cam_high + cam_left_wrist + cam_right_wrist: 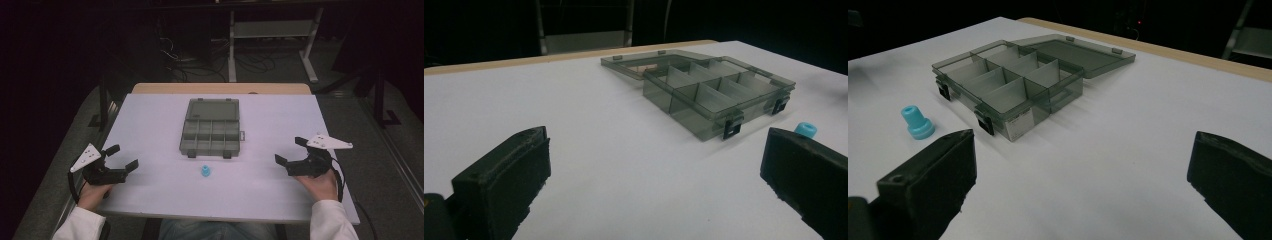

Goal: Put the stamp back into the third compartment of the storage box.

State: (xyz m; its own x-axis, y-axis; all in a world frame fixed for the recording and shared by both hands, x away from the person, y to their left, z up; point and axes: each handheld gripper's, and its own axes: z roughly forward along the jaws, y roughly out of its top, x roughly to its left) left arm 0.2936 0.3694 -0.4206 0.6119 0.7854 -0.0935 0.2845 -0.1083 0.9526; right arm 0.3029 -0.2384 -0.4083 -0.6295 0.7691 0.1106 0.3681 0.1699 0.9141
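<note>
Grippers idle either side of box (210, 127): left (122, 159) and right (291, 150), jaws wide, empty. Blue cap (205, 171) upright just before box front, lid open. Best taken low, squarely across base, then lowered into a compartment.

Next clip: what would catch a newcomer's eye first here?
The open, smoky-grey compartment box sits mid-table, lid flat behind it, its visible compartments empty. A small blue cap-like piece stands alone just in front of it. The left gripper and right gripper rest at either table edge, jaws wide open, holding nothing.
</note>
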